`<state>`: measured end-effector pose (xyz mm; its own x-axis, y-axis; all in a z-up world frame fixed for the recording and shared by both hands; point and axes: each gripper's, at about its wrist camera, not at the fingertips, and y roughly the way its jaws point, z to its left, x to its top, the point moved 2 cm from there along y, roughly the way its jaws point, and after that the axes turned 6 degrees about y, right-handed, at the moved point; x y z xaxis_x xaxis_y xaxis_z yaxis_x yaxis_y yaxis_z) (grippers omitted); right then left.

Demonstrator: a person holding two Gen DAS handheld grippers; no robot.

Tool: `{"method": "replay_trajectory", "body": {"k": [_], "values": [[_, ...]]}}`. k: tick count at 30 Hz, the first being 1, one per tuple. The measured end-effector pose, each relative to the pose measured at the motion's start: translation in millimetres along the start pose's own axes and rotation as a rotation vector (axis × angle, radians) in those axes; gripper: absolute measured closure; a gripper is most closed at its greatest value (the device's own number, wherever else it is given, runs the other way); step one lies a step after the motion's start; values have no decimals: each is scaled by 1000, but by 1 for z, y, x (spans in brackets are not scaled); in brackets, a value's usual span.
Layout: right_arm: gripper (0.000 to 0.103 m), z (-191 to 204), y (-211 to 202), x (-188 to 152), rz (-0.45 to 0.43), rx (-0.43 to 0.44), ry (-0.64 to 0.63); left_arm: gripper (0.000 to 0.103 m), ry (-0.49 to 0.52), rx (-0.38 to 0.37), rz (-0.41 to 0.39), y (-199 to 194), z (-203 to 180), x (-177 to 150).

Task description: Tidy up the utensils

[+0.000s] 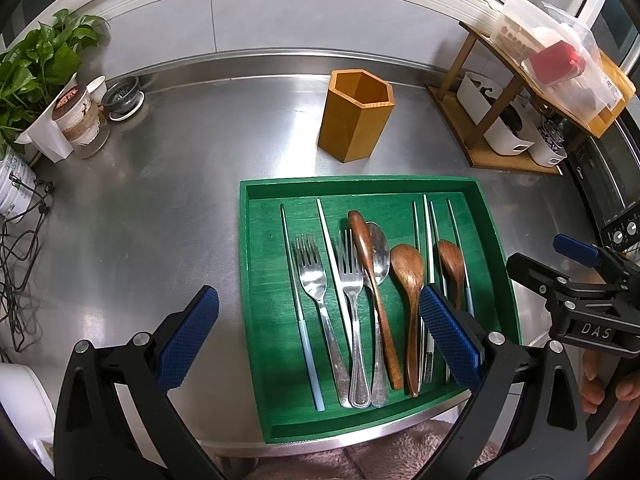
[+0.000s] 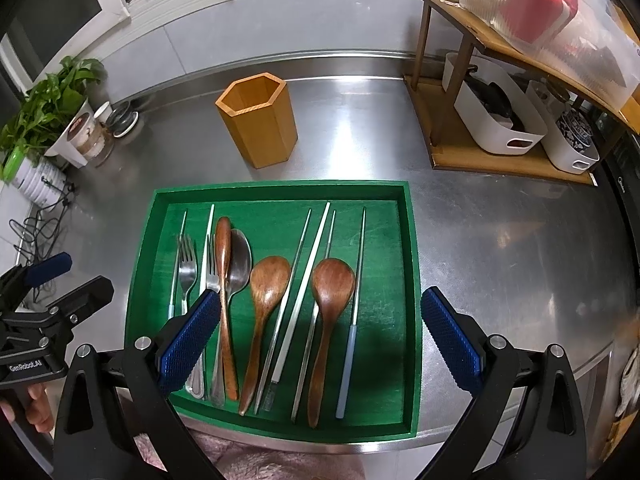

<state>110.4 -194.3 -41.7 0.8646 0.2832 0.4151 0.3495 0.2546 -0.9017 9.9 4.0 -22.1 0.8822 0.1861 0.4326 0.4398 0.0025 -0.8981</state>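
Observation:
A green tray (image 1: 256, 280) (image 2: 408, 264) lies on the steel counter and holds two metal forks (image 1: 314, 276), a metal spoon (image 1: 378, 254), three wooden spoons (image 1: 408, 268) (image 2: 332, 284) and several chopsticks (image 2: 300, 304). A yellow hexagonal wooden holder (image 1: 356, 116) (image 2: 260, 120) stands empty behind the tray. My left gripper (image 1: 320, 332) is open and empty, above the tray's front left. My right gripper (image 2: 320, 336) is open and empty, above the tray's front; it also shows in the left wrist view (image 1: 556, 260).
A wooden shelf (image 2: 480, 152) with white bins (image 2: 500, 120) stands at the back right. A potted plant (image 1: 36, 64), cups (image 1: 80, 120) and cables (image 1: 20, 240) sit at the left. A pink fluffy cloth (image 2: 260, 460) lies at the counter's front edge.

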Motion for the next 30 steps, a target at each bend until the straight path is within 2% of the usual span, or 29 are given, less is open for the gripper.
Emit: {"method": "replay_trajectory", "body": {"k": [30], "values": [[4,2,-2,2,0,-9,-12,8,-13,0,3,2,3,3]]}}
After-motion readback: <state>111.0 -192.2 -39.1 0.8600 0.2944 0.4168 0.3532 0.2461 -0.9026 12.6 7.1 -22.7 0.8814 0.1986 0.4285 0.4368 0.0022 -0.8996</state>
